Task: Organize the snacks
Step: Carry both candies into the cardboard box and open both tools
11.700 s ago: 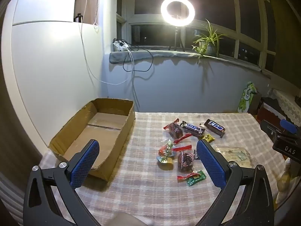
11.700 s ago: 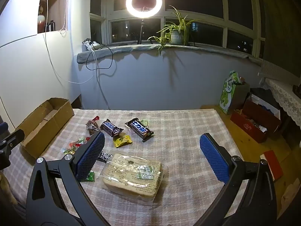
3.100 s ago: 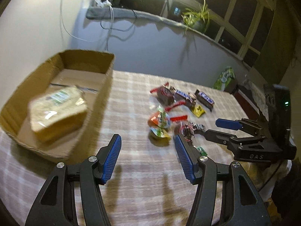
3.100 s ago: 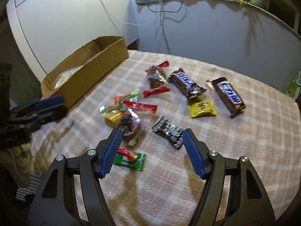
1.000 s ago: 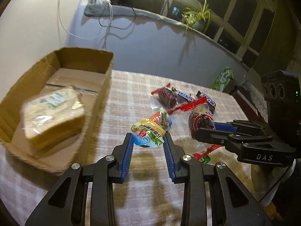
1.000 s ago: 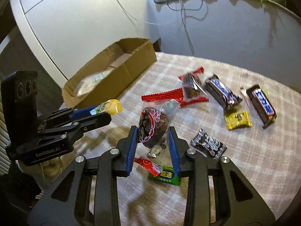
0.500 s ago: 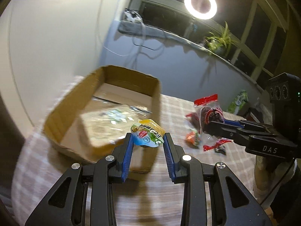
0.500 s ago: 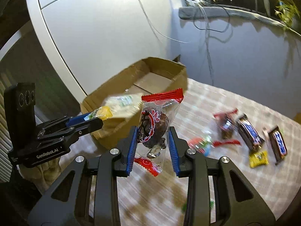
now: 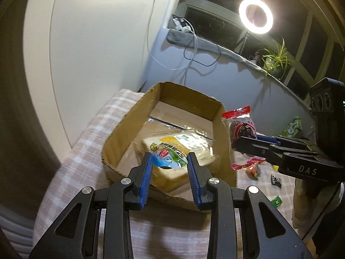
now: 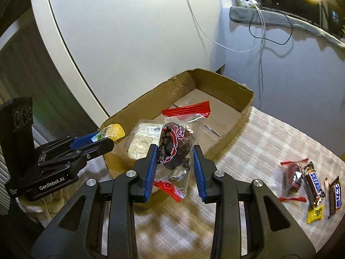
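Observation:
My left gripper (image 9: 169, 160) is shut on a yellow-and-white snack packet (image 9: 169, 152) and holds it above the near edge of the cardboard box (image 9: 129, 116). A wrapped bread loaf (image 9: 195, 145) lies in the box. My right gripper (image 10: 174, 157) is shut on a clear red-ended packet of dark brown snack (image 10: 176, 143) and holds it in the air by the box's (image 10: 215, 79) right side. The right gripper also shows in the left wrist view (image 9: 243, 141), and the left gripper in the right wrist view (image 10: 101, 138).
Loose snacks lie on the checked tablecloth (image 10: 258, 138): a red-ended packet (image 10: 293, 176), two chocolate bars (image 10: 313, 182) and a yellow packet (image 10: 314, 212). More small packets (image 9: 276, 180) lie right of the box. A white wall (image 9: 97, 43) stands close behind the box.
Both grippers have carried their packets left from the snack pile toward the box. The left packet now hangs over the box's near edge.

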The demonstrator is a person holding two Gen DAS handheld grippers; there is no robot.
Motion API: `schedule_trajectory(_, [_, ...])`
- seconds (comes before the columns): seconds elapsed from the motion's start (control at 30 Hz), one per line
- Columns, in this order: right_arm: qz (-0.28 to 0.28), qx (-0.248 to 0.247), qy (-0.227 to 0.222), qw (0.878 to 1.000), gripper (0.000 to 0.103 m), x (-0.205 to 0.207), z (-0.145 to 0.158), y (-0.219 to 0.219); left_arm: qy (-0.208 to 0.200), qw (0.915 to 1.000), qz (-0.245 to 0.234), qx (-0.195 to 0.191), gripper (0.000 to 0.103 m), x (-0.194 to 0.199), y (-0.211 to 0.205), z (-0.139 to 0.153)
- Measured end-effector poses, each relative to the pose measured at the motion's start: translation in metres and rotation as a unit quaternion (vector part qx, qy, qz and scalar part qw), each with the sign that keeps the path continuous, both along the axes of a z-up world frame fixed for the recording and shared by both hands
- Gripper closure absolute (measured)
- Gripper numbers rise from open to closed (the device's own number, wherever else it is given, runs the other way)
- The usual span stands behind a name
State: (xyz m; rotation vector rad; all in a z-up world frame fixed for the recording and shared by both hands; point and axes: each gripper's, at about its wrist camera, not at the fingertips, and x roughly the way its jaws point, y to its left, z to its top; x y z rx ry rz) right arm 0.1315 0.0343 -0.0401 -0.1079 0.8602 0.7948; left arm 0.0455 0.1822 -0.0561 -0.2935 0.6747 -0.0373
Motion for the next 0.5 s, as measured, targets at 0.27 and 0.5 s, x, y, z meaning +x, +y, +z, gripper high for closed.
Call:
schedule_trajectory(0.27, [0.010, -0.012, 0.009, 1.000, 0.069, 0.008, -0.011, 0.023, 0.003, 0.9999, 0.012, -0.007, 0.070, 0.003, 0.011, -0.003])
schedule_trajectory(0.5, [0.000, -0.010, 0.002, 1.000, 0.049, 0.010, -0.010, 0.023, 0.001, 0.9998, 0.019, -0.002, 0.063, 0.002, 0.012, 0.000])
